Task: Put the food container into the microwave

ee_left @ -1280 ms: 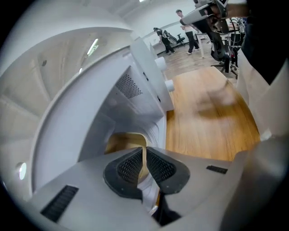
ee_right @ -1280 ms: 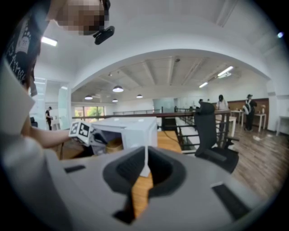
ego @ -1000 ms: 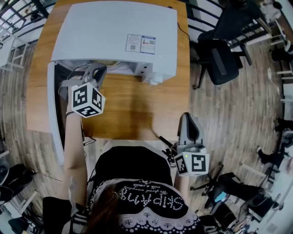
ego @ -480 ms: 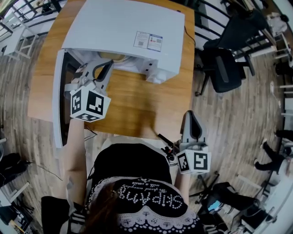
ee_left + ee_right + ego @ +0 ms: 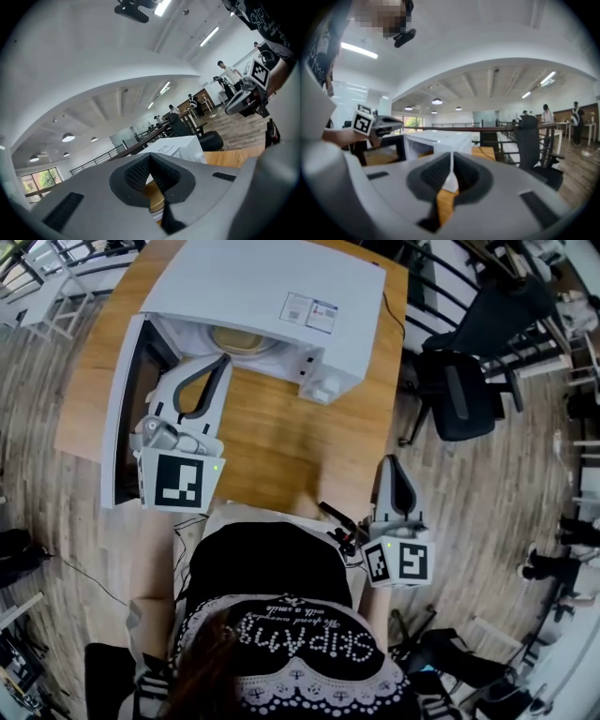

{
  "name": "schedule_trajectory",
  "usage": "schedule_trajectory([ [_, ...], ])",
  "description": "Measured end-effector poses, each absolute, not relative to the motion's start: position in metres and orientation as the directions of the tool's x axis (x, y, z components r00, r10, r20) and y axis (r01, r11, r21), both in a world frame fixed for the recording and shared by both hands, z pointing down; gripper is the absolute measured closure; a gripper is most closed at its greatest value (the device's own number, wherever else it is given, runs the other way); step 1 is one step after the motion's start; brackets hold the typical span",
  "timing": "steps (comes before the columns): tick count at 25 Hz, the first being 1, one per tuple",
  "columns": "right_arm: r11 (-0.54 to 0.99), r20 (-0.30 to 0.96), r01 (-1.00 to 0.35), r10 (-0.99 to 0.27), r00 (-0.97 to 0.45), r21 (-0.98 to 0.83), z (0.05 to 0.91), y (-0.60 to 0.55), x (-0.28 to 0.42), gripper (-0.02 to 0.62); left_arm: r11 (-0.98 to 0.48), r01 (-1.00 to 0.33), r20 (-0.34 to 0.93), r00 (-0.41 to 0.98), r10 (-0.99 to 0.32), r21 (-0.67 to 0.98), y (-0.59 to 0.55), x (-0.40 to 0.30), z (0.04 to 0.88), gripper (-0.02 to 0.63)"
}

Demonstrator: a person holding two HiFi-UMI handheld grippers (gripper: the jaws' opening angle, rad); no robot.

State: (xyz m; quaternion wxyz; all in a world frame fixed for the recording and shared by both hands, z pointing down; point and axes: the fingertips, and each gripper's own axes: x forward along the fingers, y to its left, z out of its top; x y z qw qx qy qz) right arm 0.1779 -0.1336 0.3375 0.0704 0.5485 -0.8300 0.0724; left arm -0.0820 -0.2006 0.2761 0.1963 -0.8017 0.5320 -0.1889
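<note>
Head view: white microwave on a wooden surface, its door swung open at left. A tan round item, probably the food container, sits inside the cavity. The left gripper is just outside the opening, and the right gripper is at the surface's near edge. Left gripper view: fingers closed, nothing between them. Right gripper view: fingers closed, empty. Step judged: container placed. The next move calls for pushing the door shut.
</note>
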Motion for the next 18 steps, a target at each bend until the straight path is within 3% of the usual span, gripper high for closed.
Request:
schedule_trajectory([
  [4,0.409,0.188,-0.912,-0.893,-0.408,-0.037,0.336,-0.133,0.184,0.557,-0.331,-0.825,0.045,0.350,-0.936,-0.459,-0.177,-0.084,0.261,0.581],
  [10,0.421,0.184,-0.906,-0.889,-0.420,-0.032,0.336,-0.129,0.192,0.557,-0.281,-0.941,0.002,0.286,-0.958,-0.191,-0.137,-0.105,0.261,0.581],
  [18,0.431,0.204,-0.902,-0.881,-0.427,-0.028,0.340,-0.118,0.199,0.557,-0.231,-0.963,-0.008,0.234,-0.972,-0.142,-0.087,-0.113,0.270,0.581],
])
